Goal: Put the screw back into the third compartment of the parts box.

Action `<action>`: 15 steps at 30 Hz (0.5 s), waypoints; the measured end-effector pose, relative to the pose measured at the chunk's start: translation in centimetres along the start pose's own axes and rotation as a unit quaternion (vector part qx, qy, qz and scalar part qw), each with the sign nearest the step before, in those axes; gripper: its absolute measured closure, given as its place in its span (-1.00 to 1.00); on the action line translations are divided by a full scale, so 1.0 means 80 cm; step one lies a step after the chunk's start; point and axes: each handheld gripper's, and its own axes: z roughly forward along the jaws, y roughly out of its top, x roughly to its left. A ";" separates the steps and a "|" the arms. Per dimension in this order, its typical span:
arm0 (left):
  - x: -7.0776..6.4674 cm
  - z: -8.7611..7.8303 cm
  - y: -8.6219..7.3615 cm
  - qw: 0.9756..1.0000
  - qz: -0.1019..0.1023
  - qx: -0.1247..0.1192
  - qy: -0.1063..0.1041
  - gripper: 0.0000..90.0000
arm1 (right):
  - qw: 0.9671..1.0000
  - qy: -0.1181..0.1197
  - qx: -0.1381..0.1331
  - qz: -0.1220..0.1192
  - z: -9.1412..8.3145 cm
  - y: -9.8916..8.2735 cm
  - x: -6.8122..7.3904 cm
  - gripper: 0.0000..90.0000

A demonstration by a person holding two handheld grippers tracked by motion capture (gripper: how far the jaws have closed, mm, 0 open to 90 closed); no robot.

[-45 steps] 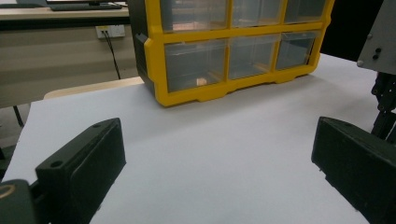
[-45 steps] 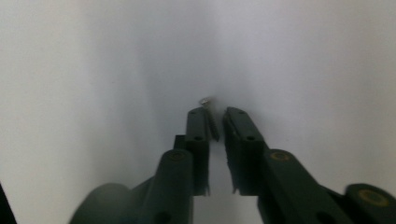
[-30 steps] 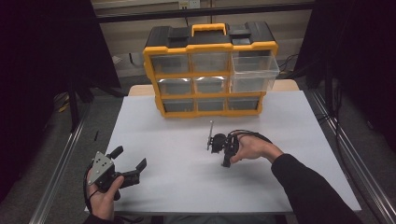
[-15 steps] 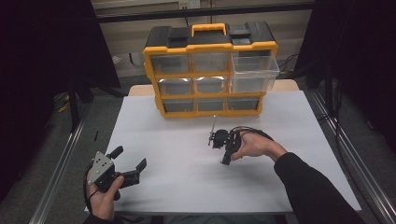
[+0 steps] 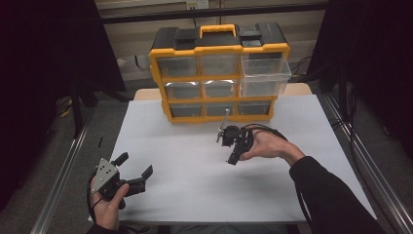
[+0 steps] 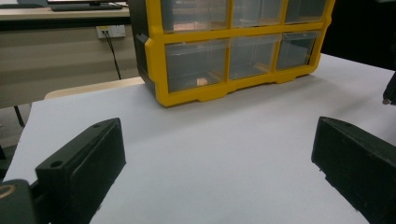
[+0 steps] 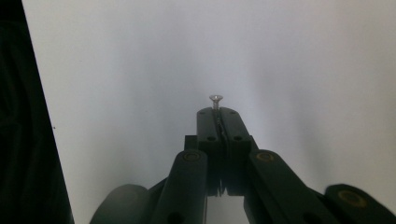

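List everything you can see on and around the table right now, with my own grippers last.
Screw: one, silver, flat head, clamped between the right gripper's jaw tips above the table.
Drawer organizer: one, yellow frame with black top and yellow handle, clear drawers, standing at the far edge of the table; its top right drawer is pulled out.
Table: one, white top.
Left gripper: one, black with a grey plate, jaws wide open with nothing between them, low over the near left corner of the table.
Right gripper: one, black, jaws shut on the screw, held over the table in front of the organizer.
Sleeve: one, dark, on the right arm.
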 end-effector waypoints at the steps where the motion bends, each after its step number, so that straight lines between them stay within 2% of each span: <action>1: 0.000 0.000 0.000 1.000 0.000 0.000 0.000 -0.94 | 1.000 -0.002 -0.004 -0.006 -0.004 0.001 0.001 0.94; 6: 0.000 0.000 0.000 1.000 -0.002 0.000 -0.002 -0.94 | 1.000 -0.006 -0.028 -0.001 -0.024 0.005 0.004 0.94; 11: 0.000 0.000 0.000 1.000 0.000 0.000 0.000 -0.94 | 0.999 -0.021 -0.045 -0.003 -0.049 0.008 0.004 0.94; 12: 0.000 0.000 0.000 1.000 -0.001 0.000 0.000 -0.94 | 0.998 -0.022 -0.051 -0.010 -0.053 0.009 0.004 0.94; 15: 0.000 0.000 0.000 1.000 0.000 0.000 0.000 -0.94 | 0.998 -0.025 -0.050 -0.008 -0.061 0.012 0.005 0.94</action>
